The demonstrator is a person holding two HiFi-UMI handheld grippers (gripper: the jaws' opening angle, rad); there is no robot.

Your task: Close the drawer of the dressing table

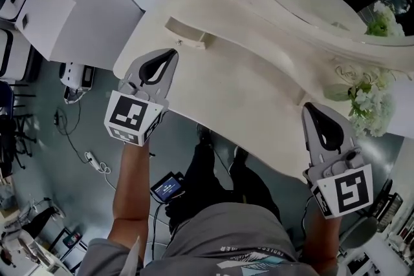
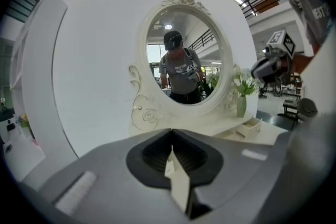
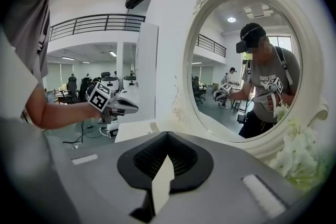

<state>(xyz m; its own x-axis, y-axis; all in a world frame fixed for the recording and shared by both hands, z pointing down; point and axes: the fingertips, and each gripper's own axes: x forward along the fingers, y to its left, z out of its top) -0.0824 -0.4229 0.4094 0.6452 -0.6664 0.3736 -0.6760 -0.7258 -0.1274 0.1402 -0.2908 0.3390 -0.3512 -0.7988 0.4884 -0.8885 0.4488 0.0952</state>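
The cream dressing table (image 1: 259, 81) carries an oval mirror (image 2: 184, 55). A small drawer (image 1: 187, 32) stands pulled out on the tabletop at the left; in the left gripper view this drawer (image 2: 251, 126) shows open near the vase. My left gripper (image 1: 169, 56) hovers just short of the drawer, jaws shut and holding nothing. My right gripper (image 1: 309, 108) is over the table's front edge at the right, also shut and holding nothing. The left gripper (image 3: 113, 102) is seen from the right gripper view, and the right gripper (image 2: 273, 65) from the left one.
A vase of white flowers (image 1: 369, 106) stands on the tabletop's right end, close to my right gripper. The mirror frame (image 3: 310, 92) rises behind the tabletop. White panels (image 1: 77, 10) stand to the left. Cables and small devices (image 1: 90, 158) lie on the floor below.
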